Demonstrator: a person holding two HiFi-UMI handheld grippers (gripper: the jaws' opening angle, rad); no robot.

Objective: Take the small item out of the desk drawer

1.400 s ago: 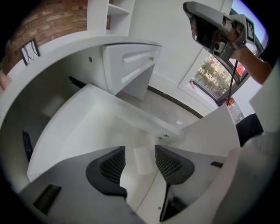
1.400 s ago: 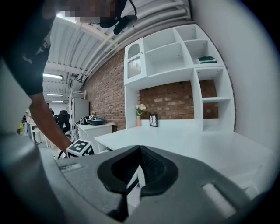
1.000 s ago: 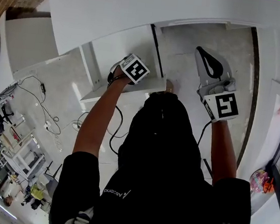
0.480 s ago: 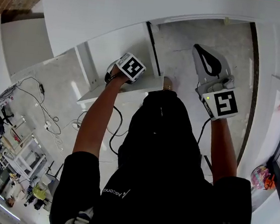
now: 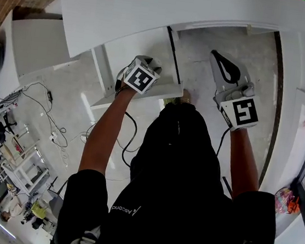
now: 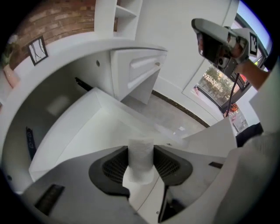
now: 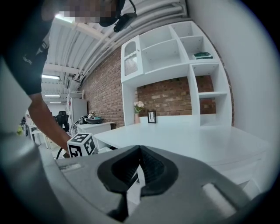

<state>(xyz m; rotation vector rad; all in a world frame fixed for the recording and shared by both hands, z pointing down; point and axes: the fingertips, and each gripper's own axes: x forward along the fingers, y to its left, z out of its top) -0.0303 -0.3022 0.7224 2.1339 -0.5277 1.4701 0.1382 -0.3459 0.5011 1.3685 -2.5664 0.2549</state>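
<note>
Right gripper (image 7: 139,154), jaws together, faces white desk (image 7: 197,141).

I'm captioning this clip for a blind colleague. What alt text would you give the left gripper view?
The left gripper holds a small white cylinder between its fingers, with the open white desk drawer just beyond it. The right gripper is raised at upper right, in front of a window.

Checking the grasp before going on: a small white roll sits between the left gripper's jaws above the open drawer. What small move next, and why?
Probably raise the left gripper straight up, away from the open drawer. Its pads appear to press both sides of the small white roll, so the roll seems held and only needs carrying out.
</note>
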